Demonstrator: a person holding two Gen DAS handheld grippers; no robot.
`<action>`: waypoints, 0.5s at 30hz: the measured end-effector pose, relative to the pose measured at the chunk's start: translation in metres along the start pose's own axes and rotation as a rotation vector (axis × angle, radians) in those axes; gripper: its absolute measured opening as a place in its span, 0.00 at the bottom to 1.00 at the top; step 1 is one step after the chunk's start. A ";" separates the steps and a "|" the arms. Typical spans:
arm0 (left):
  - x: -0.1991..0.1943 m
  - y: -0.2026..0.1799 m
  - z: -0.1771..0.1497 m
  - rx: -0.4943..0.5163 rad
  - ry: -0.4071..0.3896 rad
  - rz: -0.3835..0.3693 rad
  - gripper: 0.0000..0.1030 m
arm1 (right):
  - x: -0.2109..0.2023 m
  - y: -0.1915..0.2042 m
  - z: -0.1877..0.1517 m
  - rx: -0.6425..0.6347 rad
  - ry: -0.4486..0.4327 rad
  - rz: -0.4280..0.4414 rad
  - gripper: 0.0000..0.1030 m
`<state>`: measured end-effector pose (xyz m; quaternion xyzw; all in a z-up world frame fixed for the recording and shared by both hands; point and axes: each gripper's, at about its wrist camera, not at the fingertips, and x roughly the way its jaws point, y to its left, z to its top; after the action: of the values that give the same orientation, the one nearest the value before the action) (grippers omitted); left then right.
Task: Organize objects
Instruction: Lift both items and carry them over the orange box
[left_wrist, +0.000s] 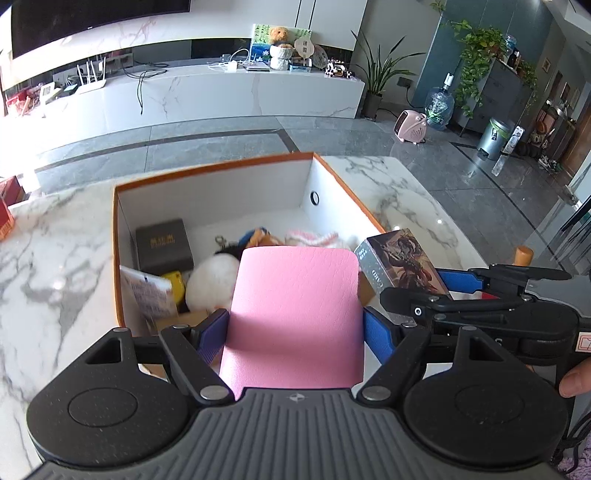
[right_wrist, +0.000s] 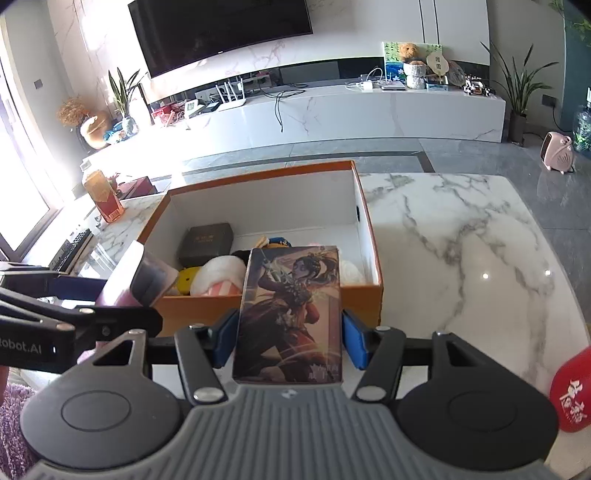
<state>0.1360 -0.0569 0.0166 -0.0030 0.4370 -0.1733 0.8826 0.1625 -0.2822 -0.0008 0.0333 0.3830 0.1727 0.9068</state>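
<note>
- Two grippers are both loaded, side by side at the near edge of the orange box (left_wrist: 218, 164), which sits on the marble table (left_wrist: 55, 251).
- Left gripper (left_wrist: 293, 332): its blue fingers (left_wrist: 212, 334) clamp a pink leather case (left_wrist: 295, 314) from either side, pads touching its edges; the case fills the gap and sticks out forward past the fingertips, over the box's near wall.
- Right gripper (right_wrist: 290, 338): its blue fingers (right_wrist: 354, 343) pinch an illustrated card box (right_wrist: 291, 314) by its long sides, picture face up, the far end reaching over the orange box's front wall.
- Inside the box lie a dark square case (left_wrist: 162, 245) toward the far left, a white fluffy toy (left_wrist: 210, 282), a yellow item (left_wrist: 175, 280) and a white booklet (left_wrist: 146, 291) near the left wall.
- In the right wrist view, a red object (right_wrist: 572, 393) with white characters sits at the table's right edge.
</note>
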 end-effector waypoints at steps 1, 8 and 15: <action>0.003 0.001 0.006 -0.001 0.002 0.001 0.87 | 0.002 -0.001 0.006 -0.006 0.001 0.003 0.59; 0.029 0.013 0.044 -0.018 0.010 0.017 0.87 | 0.023 0.002 0.043 -0.065 -0.004 -0.006 0.59; 0.059 0.027 0.078 -0.032 0.022 0.055 0.87 | 0.062 0.006 0.075 -0.106 0.005 -0.026 0.59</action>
<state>0.2372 -0.0605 0.0153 -0.0033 0.4491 -0.1420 0.8821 0.2543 -0.2497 0.0108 -0.0202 0.3762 0.1809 0.9085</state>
